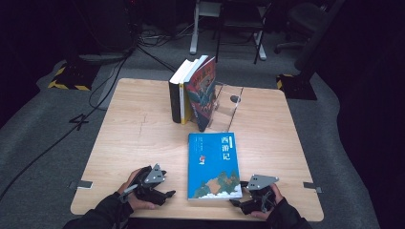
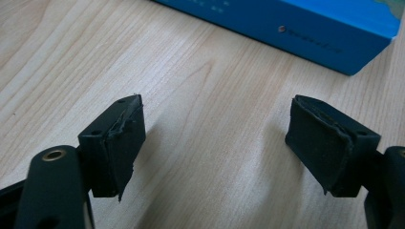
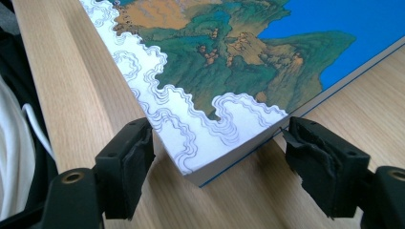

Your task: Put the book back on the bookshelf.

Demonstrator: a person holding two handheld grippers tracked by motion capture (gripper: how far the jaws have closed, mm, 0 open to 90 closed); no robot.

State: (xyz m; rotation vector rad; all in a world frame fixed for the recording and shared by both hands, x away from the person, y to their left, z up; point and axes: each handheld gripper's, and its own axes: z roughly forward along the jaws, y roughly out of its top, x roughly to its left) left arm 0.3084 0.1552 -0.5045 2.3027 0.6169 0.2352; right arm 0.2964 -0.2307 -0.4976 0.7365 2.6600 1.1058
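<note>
At about 6 o'clock on the pale wooden tabletop (image 1: 138,138) lies the flat blue paperback with the mountain-and-cloud cover (image 1: 213,164), its near edge close to the tabletop's front edge. My right claw (image 3: 217,152) sits at the book's 4 o'clock corner, jaws spread wide with that corner poking in between them, nothing clamped yet. My left claw (image 2: 215,143) is out at the book's 8 o'clock, also spread apart and empty, aimed at bare wood with the blue spine edge just ahead of it.

Further back, around 12 o'clock, there's a row of upright books (image 1: 191,90) leaning against a clear acrylic bookend (image 1: 229,107), so I'm guessing this one ends up there.

Stuff that worries me: the right claw is straddling the corner diagonally, so closing here might pinch just the cover or crease the corner instead of gripping the whole block. A one-corner grab could also let the book sag or fan open. And nudging forward without lifting could just shove it along the tabletop.
</note>
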